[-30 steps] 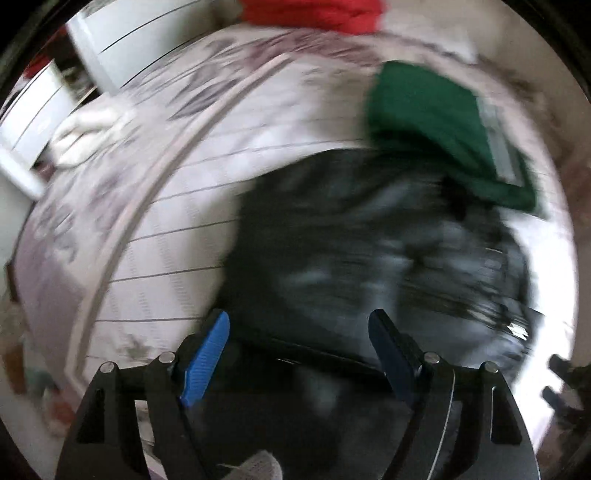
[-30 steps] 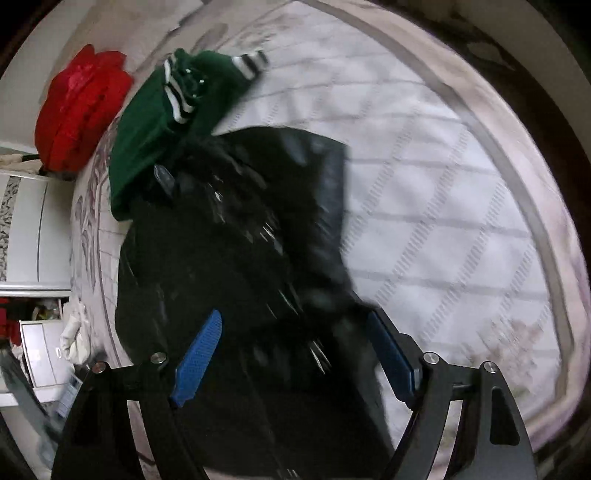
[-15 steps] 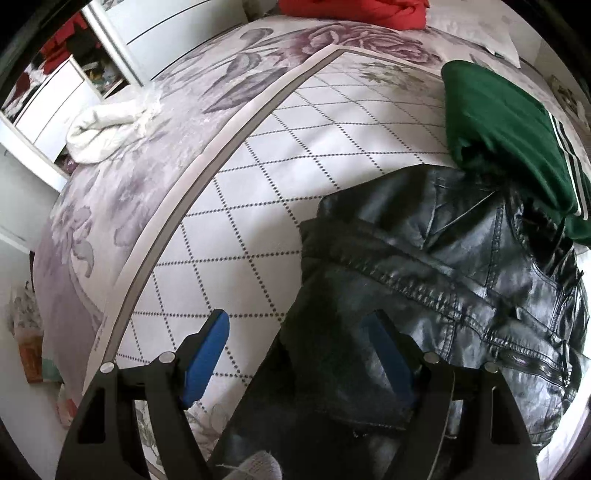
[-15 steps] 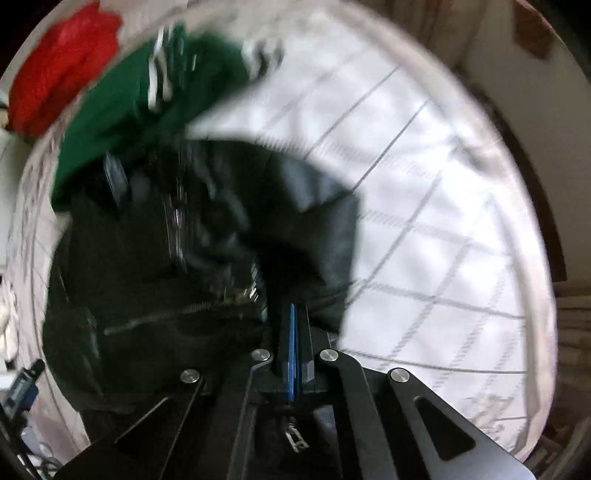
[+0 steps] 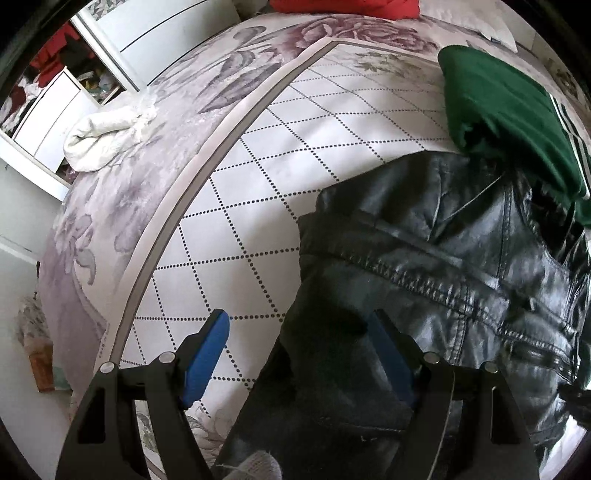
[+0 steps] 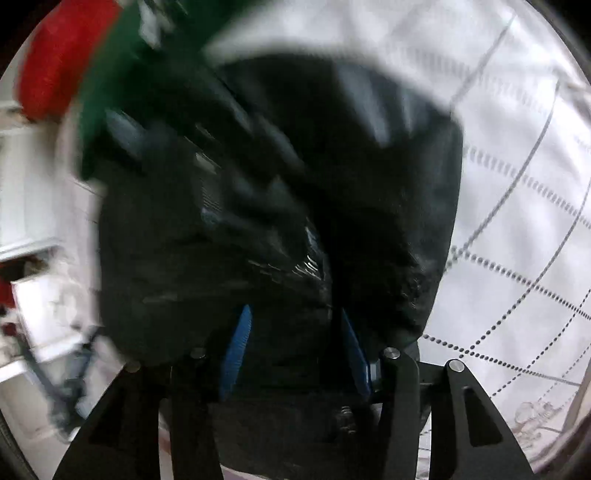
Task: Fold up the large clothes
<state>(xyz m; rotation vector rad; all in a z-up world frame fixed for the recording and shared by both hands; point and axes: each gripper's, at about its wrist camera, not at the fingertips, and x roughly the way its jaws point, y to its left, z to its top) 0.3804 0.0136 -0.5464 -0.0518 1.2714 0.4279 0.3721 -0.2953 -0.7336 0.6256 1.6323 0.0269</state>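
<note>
A black leather jacket [image 5: 424,266] lies crumpled on the bed, and its near edge runs down between the fingers of my left gripper [image 5: 299,332]. The left gripper is open, its blue pads wide apart over the jacket's left edge. In the blurred right wrist view the jacket [image 6: 280,206] fills the middle. My right gripper [image 6: 295,332] stands partly open with jacket fabric between its blue pads; a firm grip cannot be made out.
A folded green garment [image 5: 509,110] with white stripes lies at the jacket's far end. A red garment [image 5: 343,7] sits at the head of the bed. A white bundle [image 5: 107,136] lies at the bed's left edge, beside white cabinets [image 5: 48,122]. The quilted bedspread [image 5: 258,177] extends left.
The left gripper has hardly moved since half a second ago. The right gripper, fully shut half a second ago, has opened partway and is moving over the jacket.
</note>
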